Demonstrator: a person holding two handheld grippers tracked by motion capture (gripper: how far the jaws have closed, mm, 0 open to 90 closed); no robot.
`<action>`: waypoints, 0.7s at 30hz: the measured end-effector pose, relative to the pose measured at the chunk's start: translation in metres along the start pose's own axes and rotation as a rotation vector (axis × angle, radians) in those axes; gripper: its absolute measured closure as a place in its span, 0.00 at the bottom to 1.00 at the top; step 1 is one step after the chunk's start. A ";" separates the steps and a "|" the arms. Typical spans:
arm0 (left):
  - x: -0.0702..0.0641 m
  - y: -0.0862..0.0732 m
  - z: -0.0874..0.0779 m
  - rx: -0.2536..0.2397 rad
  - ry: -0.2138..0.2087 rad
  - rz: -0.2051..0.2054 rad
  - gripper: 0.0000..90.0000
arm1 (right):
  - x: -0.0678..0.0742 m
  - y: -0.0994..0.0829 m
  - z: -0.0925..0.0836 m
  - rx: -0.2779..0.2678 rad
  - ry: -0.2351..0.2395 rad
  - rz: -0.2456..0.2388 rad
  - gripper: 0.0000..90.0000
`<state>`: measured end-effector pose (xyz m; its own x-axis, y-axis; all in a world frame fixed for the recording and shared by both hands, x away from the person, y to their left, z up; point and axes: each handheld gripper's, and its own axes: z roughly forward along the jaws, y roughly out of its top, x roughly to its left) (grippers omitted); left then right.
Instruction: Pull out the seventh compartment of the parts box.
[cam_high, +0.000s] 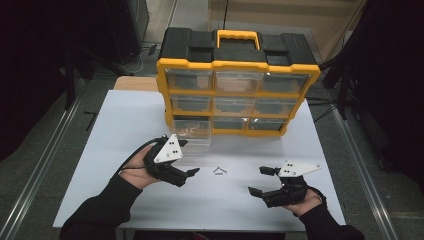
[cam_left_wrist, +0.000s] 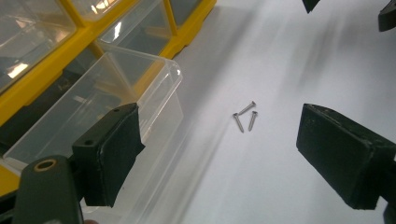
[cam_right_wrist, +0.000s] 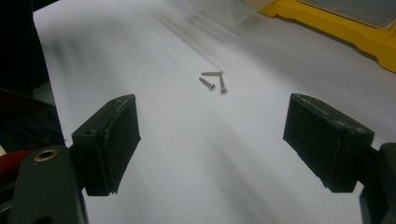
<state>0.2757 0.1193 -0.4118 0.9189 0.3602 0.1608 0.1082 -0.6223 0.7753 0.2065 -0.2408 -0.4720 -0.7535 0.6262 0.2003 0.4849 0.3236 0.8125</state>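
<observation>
Three small metal screws (cam_high: 220, 171) lie loose on the white table (cam_high: 120, 160), between my two grippers. My left gripper (cam_high: 188, 158) is open just to their left, with nothing between its jaws. My right gripper (cam_high: 259, 181) is open to their right, also holding nothing. In the left gripper view the screws (cam_left_wrist: 246, 116) lie ahead of the open left gripper (cam_left_wrist: 217, 140), and a clear plastic drawer (cam_left_wrist: 107, 93) is at its left. In the right gripper view the screws (cam_right_wrist: 214, 80) lie beyond the wide open right gripper (cam_right_wrist: 212, 130).
A yellow and black organizer (cam_high: 237, 65) with several clear drawers stands at the back middle of the table. Its bottom left drawer (cam_high: 192, 134) is pulled out toward me. Bare white table lies in front of and beside the screws.
</observation>
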 end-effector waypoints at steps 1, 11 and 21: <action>0.000 -0.001 0.000 -0.008 -0.003 -0.012 0.15 | 0.000 0.000 0.000 0.000 0.001 -0.001 0.22; 0.001 -0.014 -0.002 -0.016 -0.011 -0.111 0.16 | -0.003 0.000 0.001 0.007 -0.005 0.041 0.21; 0.001 -0.022 -0.002 0.022 -0.056 -0.167 0.16 | -0.005 0.001 0.000 -0.009 0.002 0.053 0.20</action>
<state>0.2729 0.1350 -0.4278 0.9071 0.4210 -0.0032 0.2686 -0.5727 0.7745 0.2111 -0.2435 -0.4720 -0.7276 0.6409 0.2445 0.5201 0.2831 0.8058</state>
